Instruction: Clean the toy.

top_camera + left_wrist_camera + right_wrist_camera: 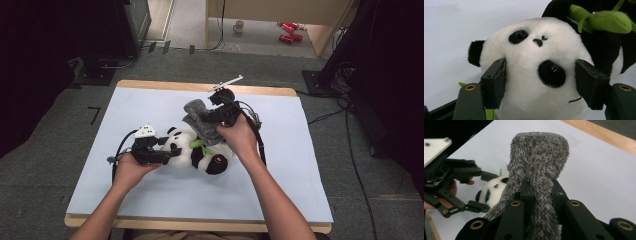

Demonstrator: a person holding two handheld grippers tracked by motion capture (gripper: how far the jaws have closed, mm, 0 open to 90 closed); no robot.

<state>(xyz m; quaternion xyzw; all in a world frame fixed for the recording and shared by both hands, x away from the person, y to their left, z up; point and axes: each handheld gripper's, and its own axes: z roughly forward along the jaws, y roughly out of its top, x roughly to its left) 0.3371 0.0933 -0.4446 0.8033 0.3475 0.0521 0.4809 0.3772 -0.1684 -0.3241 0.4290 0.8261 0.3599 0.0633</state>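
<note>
A black-and-white panda plush (pixel 192 155) lies on the pale blue table cover (pixel 300 175) with a green leaf (pixel 609 21) on its chest. My left gripper (pixel 167 149) comes in from the left; its two pads press into either side of the panda's white head (pixel 534 62), which sits upside down between the jaws. Just above the panda, my right gripper (pixel 209 119) is shut on a grey fuzzy cloth (pixel 196 116). The cloth (pixel 539 157) rises out of the closed jaws as a folded band and trails down toward the panda's belly.
The table's wooden edge (pixel 200 86) runs along the far side. On the floor beyond it stand a mug (pixel 239 26) and red cans (pixel 289 31). Dark equipment and cables (pixel 350 145) flank the table on both sides.
</note>
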